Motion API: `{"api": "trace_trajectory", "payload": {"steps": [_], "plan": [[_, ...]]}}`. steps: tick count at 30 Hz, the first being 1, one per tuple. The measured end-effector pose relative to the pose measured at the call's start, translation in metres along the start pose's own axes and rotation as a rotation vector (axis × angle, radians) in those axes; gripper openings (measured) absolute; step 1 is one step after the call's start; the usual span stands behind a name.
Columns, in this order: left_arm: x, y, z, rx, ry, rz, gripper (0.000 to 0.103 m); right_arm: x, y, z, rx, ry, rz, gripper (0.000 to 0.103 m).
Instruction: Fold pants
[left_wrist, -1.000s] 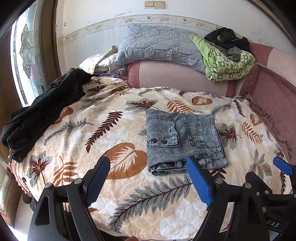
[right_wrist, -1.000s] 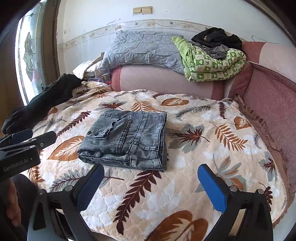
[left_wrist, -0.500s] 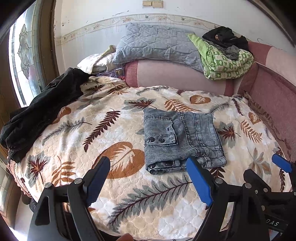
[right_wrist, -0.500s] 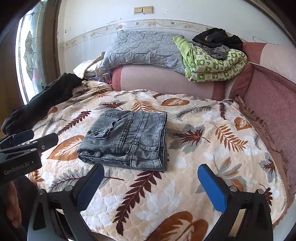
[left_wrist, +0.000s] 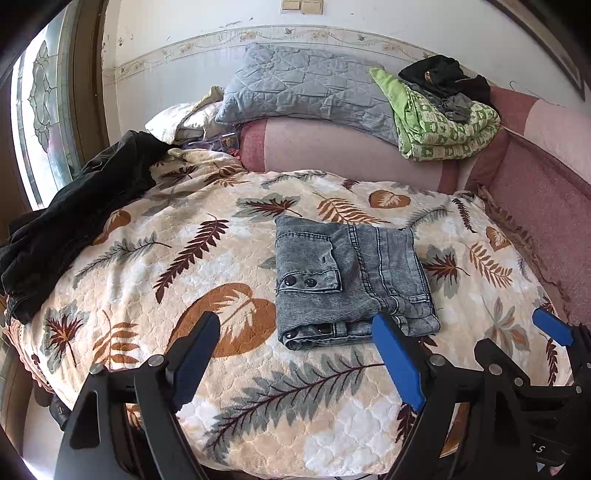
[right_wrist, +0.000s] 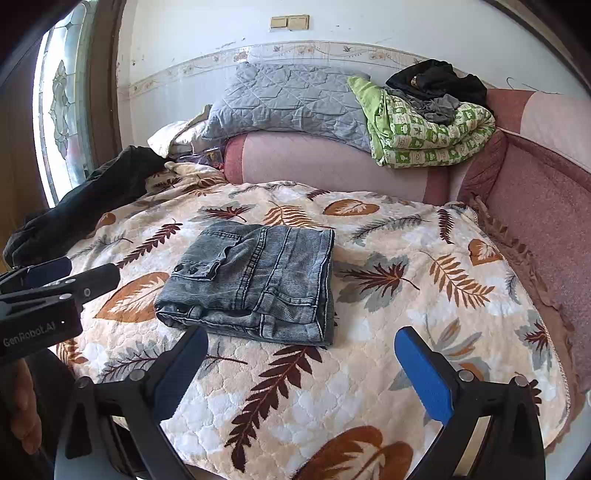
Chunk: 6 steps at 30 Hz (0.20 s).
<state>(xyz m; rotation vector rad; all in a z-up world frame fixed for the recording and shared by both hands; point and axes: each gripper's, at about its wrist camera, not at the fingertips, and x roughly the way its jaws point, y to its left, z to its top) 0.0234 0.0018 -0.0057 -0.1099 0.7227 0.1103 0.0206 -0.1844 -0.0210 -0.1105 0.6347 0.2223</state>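
Note:
Grey denim pants (left_wrist: 347, 280) lie folded into a compact rectangle on the leaf-patterned blanket (left_wrist: 184, 266), near its middle; they also show in the right wrist view (right_wrist: 255, 284). My left gripper (left_wrist: 295, 354) is open and empty, held back above the blanket's near edge, short of the pants. My right gripper (right_wrist: 303, 365) is open and empty, also near the front edge. The left gripper shows at the left of the right wrist view (right_wrist: 55, 277), and the right gripper's blue fingertip (left_wrist: 552, 326) shows at the right of the left wrist view.
A black garment (left_wrist: 74, 210) lies along the blanket's left edge by the window. A grey pillow (left_wrist: 306, 92), a green patterned quilt (left_wrist: 443, 125) and dark clothes (left_wrist: 443, 74) sit on the pink sofa back (left_wrist: 351, 155). The sofa arm (right_wrist: 546, 229) bounds the right side.
Both grippers have drawn back slightly from the pants, which look a little smaller and farther. The pants have not moved; both grippers stay open.

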Motion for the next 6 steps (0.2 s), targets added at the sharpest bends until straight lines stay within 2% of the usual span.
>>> {"api": "trace_trajectory", "payload": {"steps": [1, 3, 6], "plan": [[0.0009, 0.0002, 0.0003, -0.003, 0.001, -0.008, 0.085, 0.0005, -0.0003, -0.0003, 0.001, 0.002, -0.001, 0.102], [0.0004, -0.0012, 0.0006, 0.000, -0.010, -0.014, 0.094, 0.0019, -0.0016, -0.0010, 0.005, 0.006, -0.003, 0.102], [-0.0006, -0.0050, 0.0024, 0.017, -0.019, -0.007, 0.095, 0.0027, -0.0032, -0.0017, 0.008, 0.008, -0.007, 0.102]]}}
